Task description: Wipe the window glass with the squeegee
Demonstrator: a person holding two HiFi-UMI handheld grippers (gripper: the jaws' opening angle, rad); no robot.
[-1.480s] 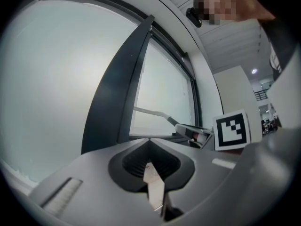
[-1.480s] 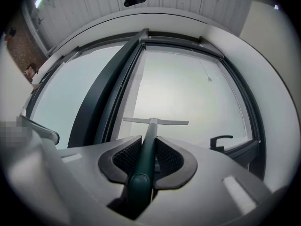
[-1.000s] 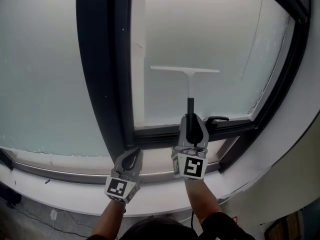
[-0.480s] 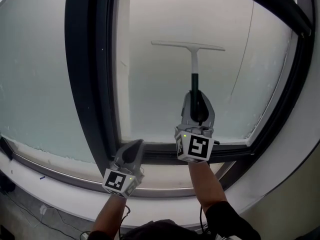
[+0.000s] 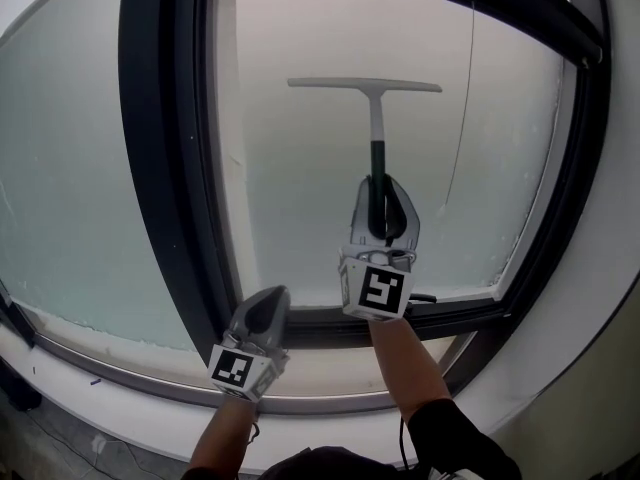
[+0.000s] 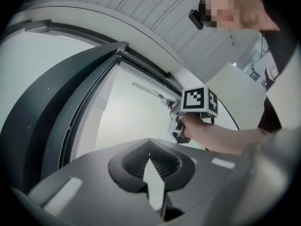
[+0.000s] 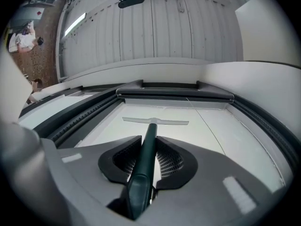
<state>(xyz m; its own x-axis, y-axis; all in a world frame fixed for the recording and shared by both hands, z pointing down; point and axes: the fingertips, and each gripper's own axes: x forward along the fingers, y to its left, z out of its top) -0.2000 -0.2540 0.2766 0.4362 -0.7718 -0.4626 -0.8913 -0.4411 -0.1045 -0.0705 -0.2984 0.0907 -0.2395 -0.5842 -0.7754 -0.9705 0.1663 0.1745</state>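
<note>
The squeegee has a white blade (image 5: 365,85) lying flat against the window glass (image 5: 290,198), high on the pane, and a dark green handle (image 5: 378,173). My right gripper (image 5: 383,218) is shut on that handle, and in the right gripper view the handle (image 7: 145,164) runs between the pads up to the blade (image 7: 155,121). Low by the bottom frame my left gripper (image 5: 262,313) is shut and holds nothing. The left gripper view shows its jaws (image 6: 150,158) closed, with the squeegee (image 6: 148,88) and the right gripper's marker cube (image 6: 199,100) beyond them.
A thick dark mullion (image 5: 165,168) borders the pane on the left, with another pane (image 5: 60,168) beyond it. The dark frame (image 5: 575,168) closes the right side. A window latch handle (image 5: 425,297) sits on the bottom rail. A thin cord (image 5: 462,98) hangs along the glass. The white sill (image 5: 130,408) runs below.
My right gripper has carried the squeegee up the glass, from near the bottom rail to the upper part of the pane. The left gripper has stayed low by the frame.
</note>
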